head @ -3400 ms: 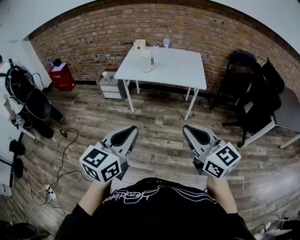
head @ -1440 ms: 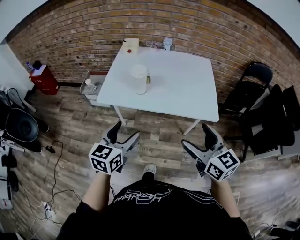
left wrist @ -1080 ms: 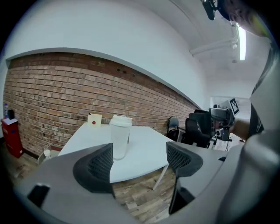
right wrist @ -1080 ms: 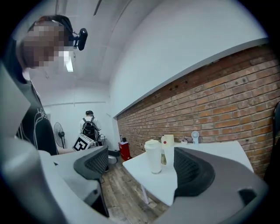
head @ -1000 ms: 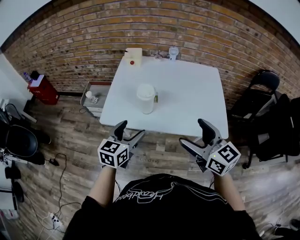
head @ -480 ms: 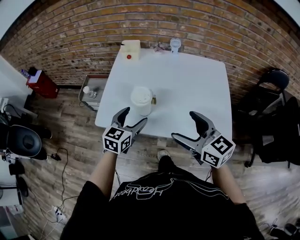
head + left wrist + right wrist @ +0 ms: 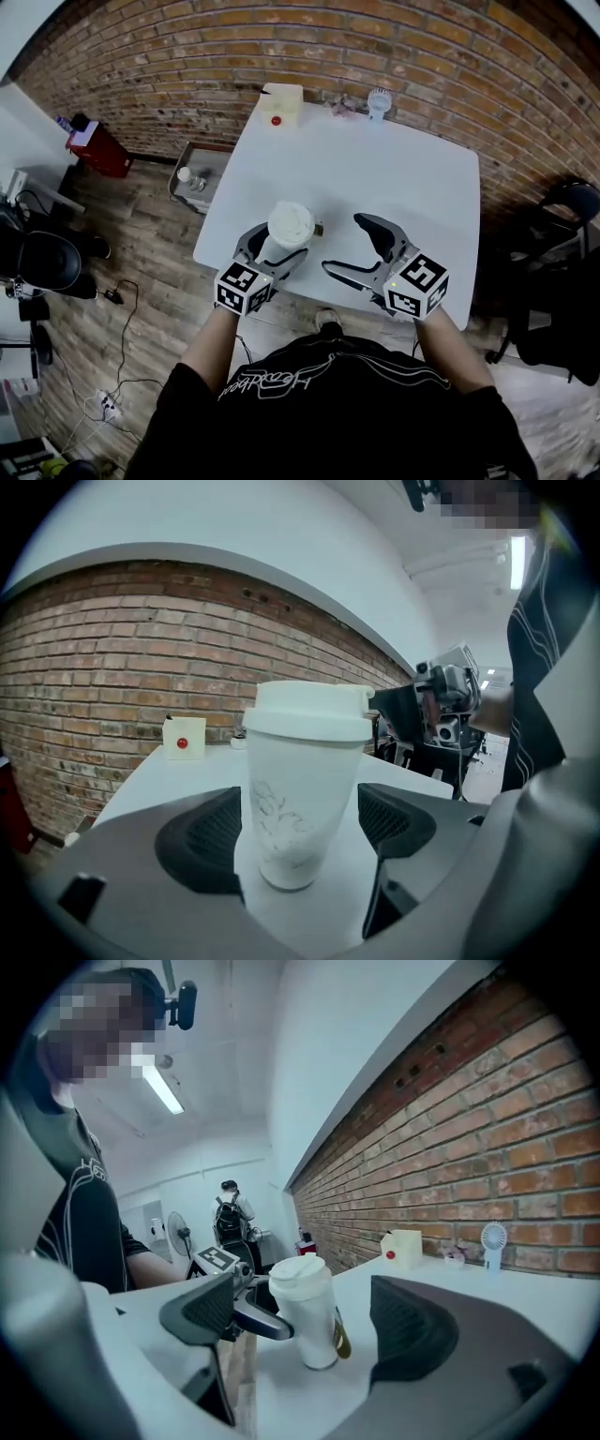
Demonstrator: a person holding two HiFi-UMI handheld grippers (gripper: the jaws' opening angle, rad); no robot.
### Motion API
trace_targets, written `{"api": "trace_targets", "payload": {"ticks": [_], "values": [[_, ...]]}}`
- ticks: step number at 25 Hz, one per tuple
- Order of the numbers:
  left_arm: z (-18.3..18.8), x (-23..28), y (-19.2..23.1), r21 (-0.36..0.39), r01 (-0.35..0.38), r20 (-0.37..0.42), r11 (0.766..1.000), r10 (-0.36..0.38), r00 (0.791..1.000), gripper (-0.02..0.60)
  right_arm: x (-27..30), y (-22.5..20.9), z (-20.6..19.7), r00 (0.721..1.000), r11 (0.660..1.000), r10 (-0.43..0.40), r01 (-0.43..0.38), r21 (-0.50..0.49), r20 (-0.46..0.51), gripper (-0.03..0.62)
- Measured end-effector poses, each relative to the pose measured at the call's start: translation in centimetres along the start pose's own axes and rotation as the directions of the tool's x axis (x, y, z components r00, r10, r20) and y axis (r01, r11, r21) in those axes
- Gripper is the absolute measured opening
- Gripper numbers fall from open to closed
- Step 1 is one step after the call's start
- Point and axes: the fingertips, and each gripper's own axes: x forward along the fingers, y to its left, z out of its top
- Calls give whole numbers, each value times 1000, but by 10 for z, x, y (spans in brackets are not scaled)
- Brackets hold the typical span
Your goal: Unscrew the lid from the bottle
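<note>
Bottle (image 7: pixel 289 234) upright near desk (image 7: pixel 403 178) front edge, between spread jaws of left hand-held gripper (image 7: pixel 274 255), right hand-held gripper (image 7: pixel 354 248) spread alongside; likely light, smooth, tippy: clamp body, twist lid (image 7: pixel 307 714) by its rim.

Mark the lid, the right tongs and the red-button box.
lid (image 7: pixel 292 223), head view, centre of its top.
right tongs (image 7: pixel 345 247), head view, midway between the tips.
red-button box (image 7: pixel 282 95), head view, its top face.
</note>
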Motion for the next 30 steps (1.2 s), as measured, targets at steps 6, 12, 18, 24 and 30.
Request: {"api": "trace_targets", "payload": {"ticks": [6,12,18,24,30], "values": [[4,8,0,58,7,13,998,-8,1000,383,38,-10,12,993,992,116,-117,-51,-34,431],[5,9,0,67,29,40,997,-32,999,382,62,-9,9,974,970,215,-222,-98,-73,417],[4,9,1,57,30,49,998,-33,998,380,77,5,11,947,934,297,-315,-166,-123,373],[3,9,2,38,33,60,999,-36,998,380,87,14,7,922,908,338,-372,-192,-190,362],[1,9,2,28,30,53,999,-31,998,380,91,14,4,928,917,319,-354,-184,-192,333]]}}
